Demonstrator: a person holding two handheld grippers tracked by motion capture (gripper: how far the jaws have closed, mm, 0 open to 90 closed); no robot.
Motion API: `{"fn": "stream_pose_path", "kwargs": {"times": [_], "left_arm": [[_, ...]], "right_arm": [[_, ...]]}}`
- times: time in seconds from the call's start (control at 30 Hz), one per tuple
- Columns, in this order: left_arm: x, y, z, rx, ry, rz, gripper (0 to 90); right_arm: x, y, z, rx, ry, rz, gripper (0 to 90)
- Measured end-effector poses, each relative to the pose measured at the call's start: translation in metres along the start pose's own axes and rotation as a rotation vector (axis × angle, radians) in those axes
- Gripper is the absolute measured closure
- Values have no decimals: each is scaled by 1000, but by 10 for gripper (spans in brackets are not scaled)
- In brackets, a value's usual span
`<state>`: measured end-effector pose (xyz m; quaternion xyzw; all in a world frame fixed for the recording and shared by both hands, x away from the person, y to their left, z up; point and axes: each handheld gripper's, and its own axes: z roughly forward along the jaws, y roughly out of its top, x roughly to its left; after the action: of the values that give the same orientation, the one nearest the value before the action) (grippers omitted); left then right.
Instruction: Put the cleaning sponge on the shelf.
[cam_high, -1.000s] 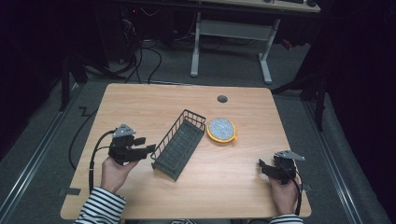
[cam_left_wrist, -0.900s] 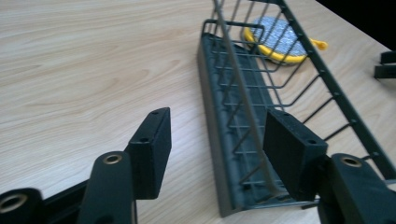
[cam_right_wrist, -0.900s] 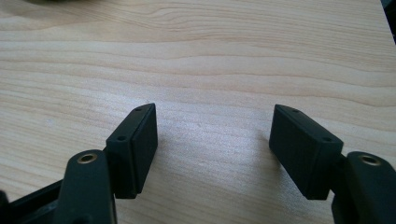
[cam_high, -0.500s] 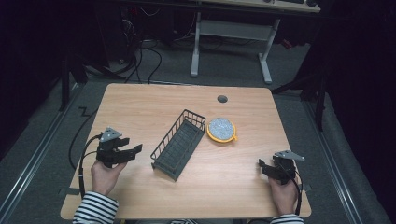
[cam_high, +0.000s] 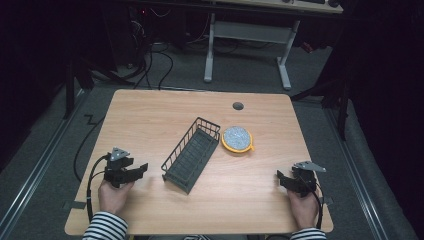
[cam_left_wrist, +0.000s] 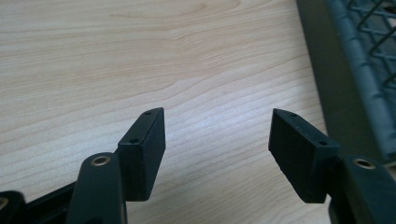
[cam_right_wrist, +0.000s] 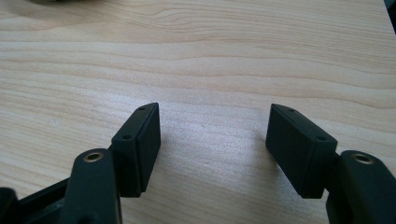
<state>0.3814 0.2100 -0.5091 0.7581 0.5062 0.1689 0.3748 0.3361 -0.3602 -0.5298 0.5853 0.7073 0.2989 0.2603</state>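
Note:
A dark wire basket (cam_high: 192, 154) lies slantwise in the middle of the wooden table (cam_high: 150, 120). My left gripper (cam_high: 142, 169) sits low over the table to the basket's left, pointing at it. Its jaws have just been opening and stand wide with only bare wood between them (cam_left_wrist: 217, 135). The basket's rim (cam_left_wrist: 355, 70) shows at the right edge of the left gripper view. My right gripper (cam_high: 281, 179) rests near the front right corner. Its jaws have just been closing a little, but it stays open (cam_right_wrist: 215, 133) over bare wood.
A round yellow-rimmed dish (cam_high: 236, 138) with a grey-blue inside sits just right of the basket's far end. A dark cable hole (cam_high: 238, 106) is near the table's far edge. Behind the table stand a white desk frame (cam_high: 210, 50) and loose floor cables.
My left hand has drawn back from the basket, moving left toward the near edge and sinking closer to the tabletop. The right hand has stayed where it was.

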Motion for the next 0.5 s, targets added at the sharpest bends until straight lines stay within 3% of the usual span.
{"fn": "stream_pose_path", "kwargs": {"times": [0.3, 0.5], "left_arm": [[4, -4, 11, 17, 56, -1, 370], [5, -5, 17, 34, 92, 31, 371]], "right_arm": [[0, 0, 0, -3, 14, -13, 371], [1, 2, 1, 1, 34, -28, 364]]}}
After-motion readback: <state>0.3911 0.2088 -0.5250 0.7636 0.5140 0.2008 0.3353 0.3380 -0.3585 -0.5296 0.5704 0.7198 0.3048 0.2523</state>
